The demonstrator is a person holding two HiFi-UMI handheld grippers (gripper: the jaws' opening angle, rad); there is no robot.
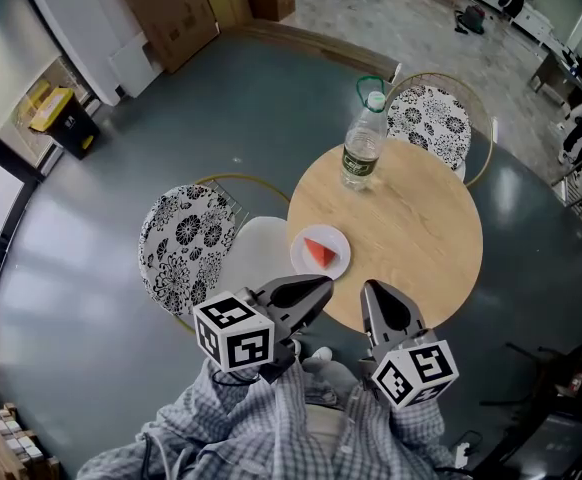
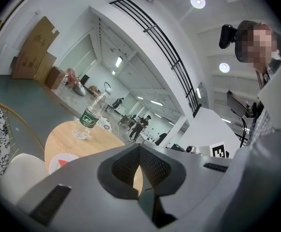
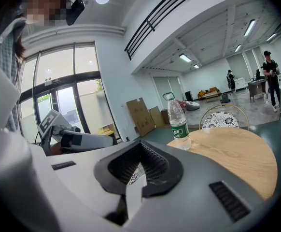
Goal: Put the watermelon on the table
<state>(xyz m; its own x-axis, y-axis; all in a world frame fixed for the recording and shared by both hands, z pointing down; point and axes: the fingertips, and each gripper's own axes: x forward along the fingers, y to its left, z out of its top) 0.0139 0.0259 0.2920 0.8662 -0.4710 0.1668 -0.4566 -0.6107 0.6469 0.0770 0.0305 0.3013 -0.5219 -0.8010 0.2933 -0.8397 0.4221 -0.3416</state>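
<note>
The watermelon slice (image 1: pixel 320 252) is red on a white plate (image 1: pixel 341 261). The table (image 1: pixel 421 228) is pale wood. The clear bottle (image 1: pixel 363 140) wears a green label. The near chair seat (image 1: pixel 184 243) has a black-and-white floral print, and the floor (image 1: pixel 101 218) is dull blue-grey.

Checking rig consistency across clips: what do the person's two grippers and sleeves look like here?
The left gripper and right gripper are matching grey moulded shells with dark, ribbed pads at the jaws. Each carries a white cube printed with black square markers. The sleeves are a blue-and-white checked shirt.
</note>
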